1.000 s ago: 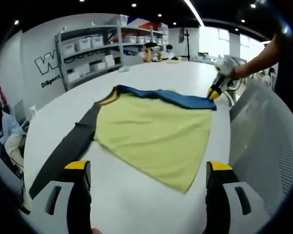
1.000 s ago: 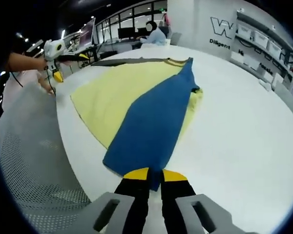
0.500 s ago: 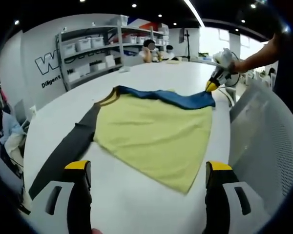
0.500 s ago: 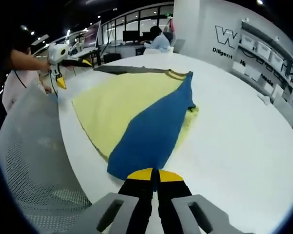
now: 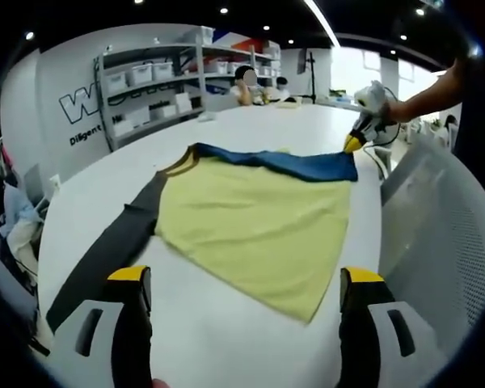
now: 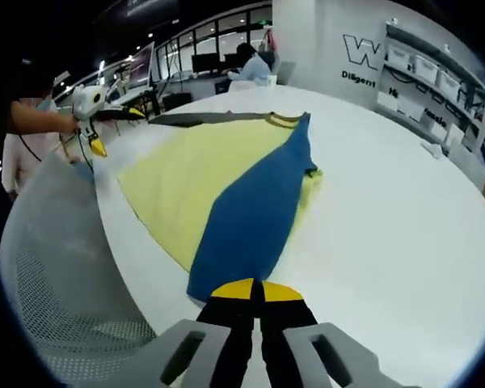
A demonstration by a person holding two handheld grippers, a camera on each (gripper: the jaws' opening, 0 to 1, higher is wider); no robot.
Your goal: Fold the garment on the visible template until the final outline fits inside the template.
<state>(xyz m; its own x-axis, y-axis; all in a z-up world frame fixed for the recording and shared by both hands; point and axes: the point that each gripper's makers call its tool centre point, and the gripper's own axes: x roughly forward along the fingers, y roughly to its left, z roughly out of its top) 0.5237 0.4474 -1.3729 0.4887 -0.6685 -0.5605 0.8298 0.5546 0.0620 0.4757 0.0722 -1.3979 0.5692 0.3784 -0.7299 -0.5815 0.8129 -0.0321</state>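
With its 2 jaws pressed together at the tip of the blue sleeve (image 6: 255, 214), seemingly nipping it, the right gripper (image 6: 250, 289) has it across the yellow garment (image 5: 259, 222) to narrow the outline, while the left gripper (image 5: 242, 279) hovers wide open near the garment's hem, holding nothing.

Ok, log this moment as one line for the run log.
stage: folding | right tongs: shut on blue sleeve | left tongs: open, holding nothing | garment: yellow body flat on white table

The blue sleeve (image 6: 255, 218) end is hidden behind the right gripper (image 6: 251, 288); the black sleeve (image 5: 105, 250) end is cut off behind the left gripper (image 5: 246, 279).
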